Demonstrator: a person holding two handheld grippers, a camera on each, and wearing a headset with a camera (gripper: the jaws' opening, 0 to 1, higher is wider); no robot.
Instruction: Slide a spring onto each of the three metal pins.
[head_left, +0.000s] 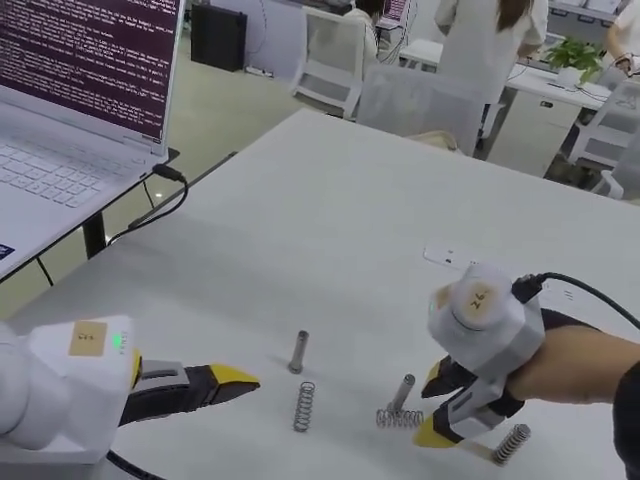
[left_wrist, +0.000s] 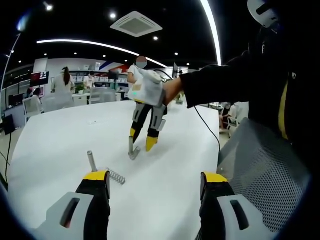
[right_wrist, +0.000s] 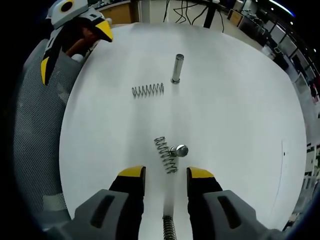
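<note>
Pickup step, likely: right gripper (right_wrist: 166, 173) half open, empty, over spring (right_wrist: 165, 155) beside pin (right_wrist: 179, 150) near tabletop (right_wrist: 235, 100) front edge; left gripper (left_wrist: 155, 177) wide open, empty. Next: pinch spring, thread over pin

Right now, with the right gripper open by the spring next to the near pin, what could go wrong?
The right gripper is open, close behind the spring, which lies right beside the standing pin; closing in could knock that pin over. The spring also lies loose on the bare table and may roll or skid from the jaws.
</note>
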